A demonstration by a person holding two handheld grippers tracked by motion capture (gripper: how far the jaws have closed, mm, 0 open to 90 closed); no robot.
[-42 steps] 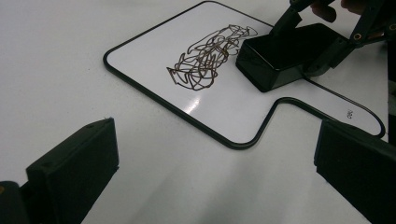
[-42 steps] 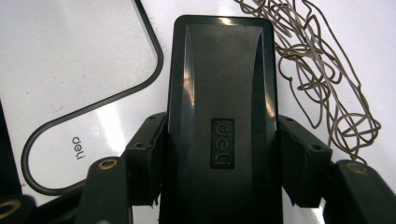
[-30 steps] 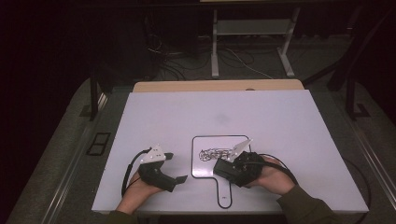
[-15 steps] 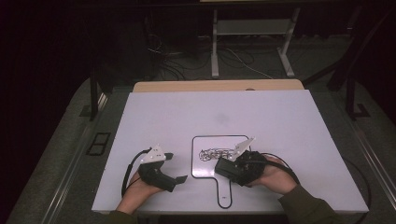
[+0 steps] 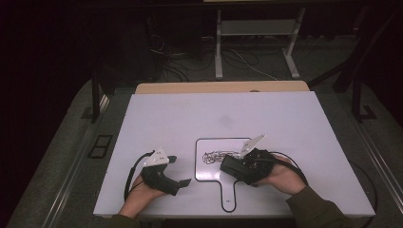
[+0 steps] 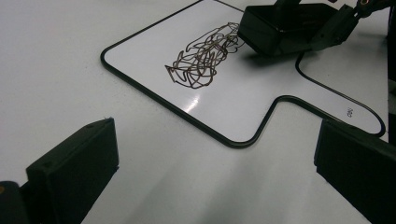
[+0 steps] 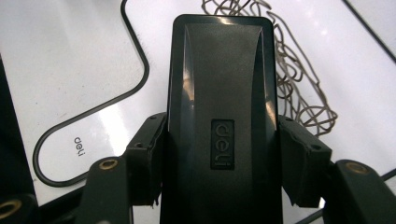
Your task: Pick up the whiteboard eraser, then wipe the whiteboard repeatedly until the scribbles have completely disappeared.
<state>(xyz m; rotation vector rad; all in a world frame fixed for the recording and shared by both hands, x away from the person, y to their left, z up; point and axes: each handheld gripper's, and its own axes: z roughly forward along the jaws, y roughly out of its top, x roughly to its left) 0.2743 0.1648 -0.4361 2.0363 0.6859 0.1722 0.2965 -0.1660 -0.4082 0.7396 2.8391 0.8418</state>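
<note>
On a small paddle-shaped whiteboard (image 5: pixel 213 172) near the table's (image 5: pixel 285 118) front edge, a black eraser (image 7: pixel 219 116) rests beside a dark scribble (image 6: pixel 201 58), clamped between the right gripper's (image 5: pixel 231 167) jaws. The left gripper (image 5: pixel 177 171) sits just left of the whiteboard on the white table, jaws spread wide and empty.

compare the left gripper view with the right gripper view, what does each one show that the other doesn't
Left gripper view: its own open jaws over the bare white table, and the whole scribble with the eraser at its edge.

Right gripper view: the deli logo on the eraser's back, the jaws clamped on its sides, and the deli mark on the board's handle.

Both: the black-rimmed paddle whiteboard, the brown scribble and the black eraser.
</note>
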